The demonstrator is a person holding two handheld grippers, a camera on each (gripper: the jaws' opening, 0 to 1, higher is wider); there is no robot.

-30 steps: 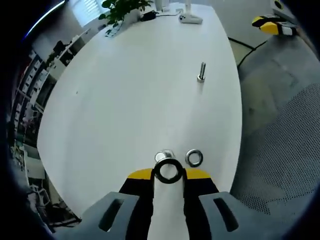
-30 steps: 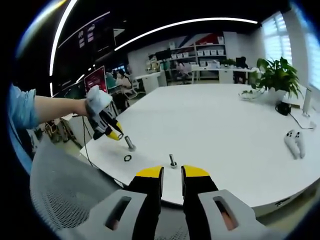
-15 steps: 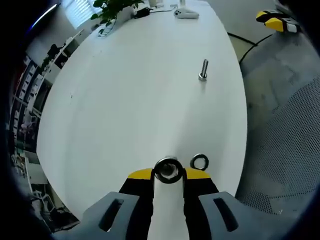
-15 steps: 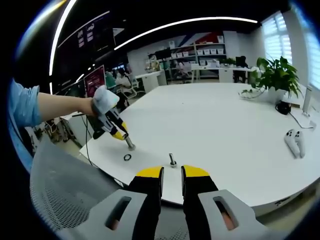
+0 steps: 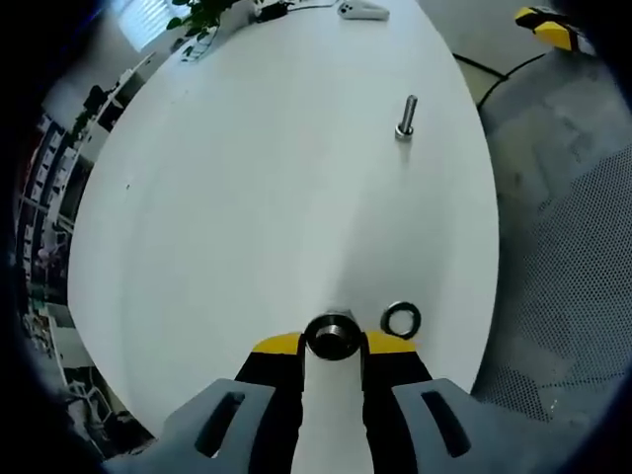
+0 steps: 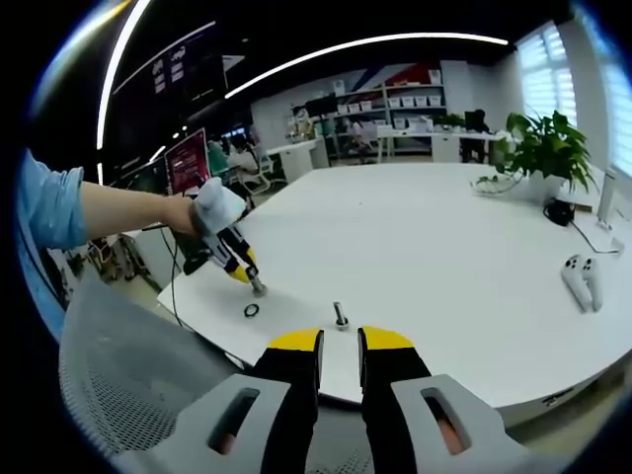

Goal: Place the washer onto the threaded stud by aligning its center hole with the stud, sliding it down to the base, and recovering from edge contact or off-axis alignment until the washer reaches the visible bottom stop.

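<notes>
My left gripper (image 5: 333,344) is shut on a dark steel washer (image 5: 332,336), held flat between the yellow-tipped jaws. The washer sits right over the top of a short threaded stud whose grey metal shows through the hole; whether it touches the threads I cannot tell. In the right gripper view a hand holds that left gripper (image 6: 233,259) tilted down onto the stud (image 6: 259,288) near the table's edge. My right gripper (image 6: 341,341) hovers off the table's near edge, jaws close together with nothing between them.
A second washer (image 5: 401,319) (image 6: 252,311) lies flat on the white table (image 5: 247,178) beside the stud. Another upright bolt (image 5: 406,117) (image 6: 341,316) stands farther along. A white controller (image 6: 583,281), a plant (image 6: 541,148) and a mesh chair (image 6: 128,385) are around.
The left gripper has carried the washer forward from just short of the stud to directly over its top. The right gripper has stayed still.
</notes>
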